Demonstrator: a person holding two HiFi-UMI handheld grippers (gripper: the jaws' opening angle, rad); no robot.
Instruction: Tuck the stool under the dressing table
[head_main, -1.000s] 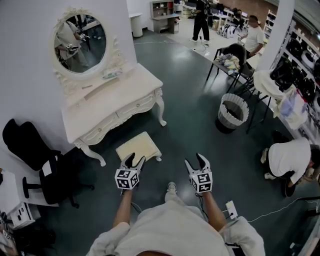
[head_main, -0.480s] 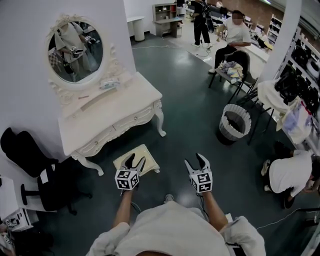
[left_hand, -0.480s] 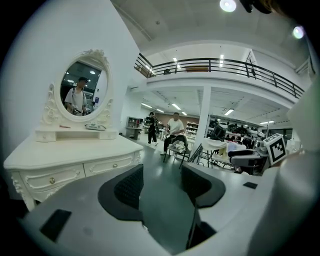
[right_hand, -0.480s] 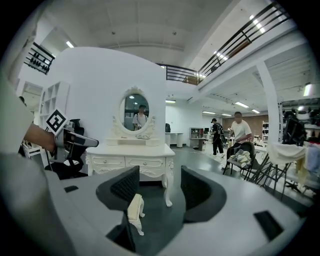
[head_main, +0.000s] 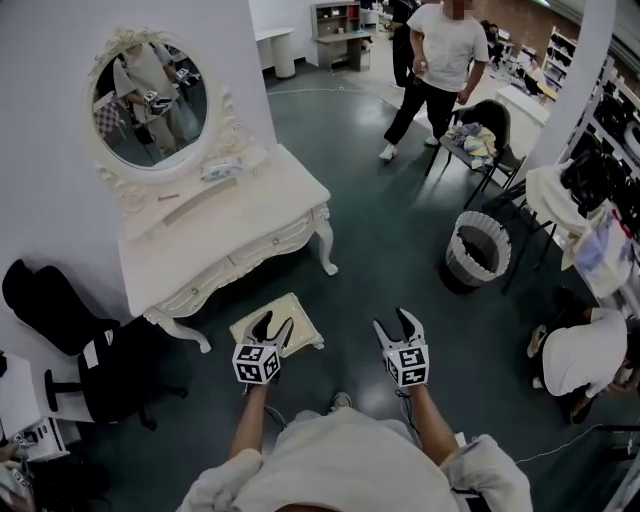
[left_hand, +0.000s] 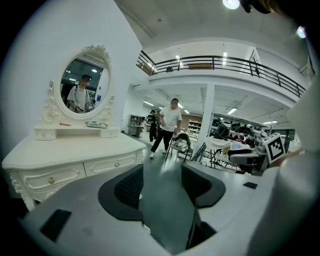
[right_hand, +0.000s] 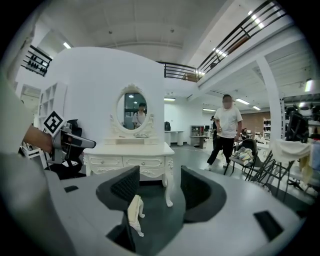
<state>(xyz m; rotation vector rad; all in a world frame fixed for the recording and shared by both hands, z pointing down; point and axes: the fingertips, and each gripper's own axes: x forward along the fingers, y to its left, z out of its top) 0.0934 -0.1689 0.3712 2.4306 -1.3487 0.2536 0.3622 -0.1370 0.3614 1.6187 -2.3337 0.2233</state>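
A cream cushioned stool stands on the dark floor just in front of the white dressing table, outside its leg space. My left gripper is open over the stool's near half, and nothing lies between its jaws in the left gripper view. Whether it touches the cushion I cannot tell. My right gripper is open above bare floor to the right of the stool. In the right gripper view a corner and leg of the stool show low between the jaws, with the dressing table beyond.
A black office chair stands left of the table. A wire waste basket and a folding chair with clothes are at the right. One person stands at the back and another crouches at the right edge.
Both grippers have come forward toward the table; the left one now reaches further over the stool. A standing person has walked closer at the top of the view.
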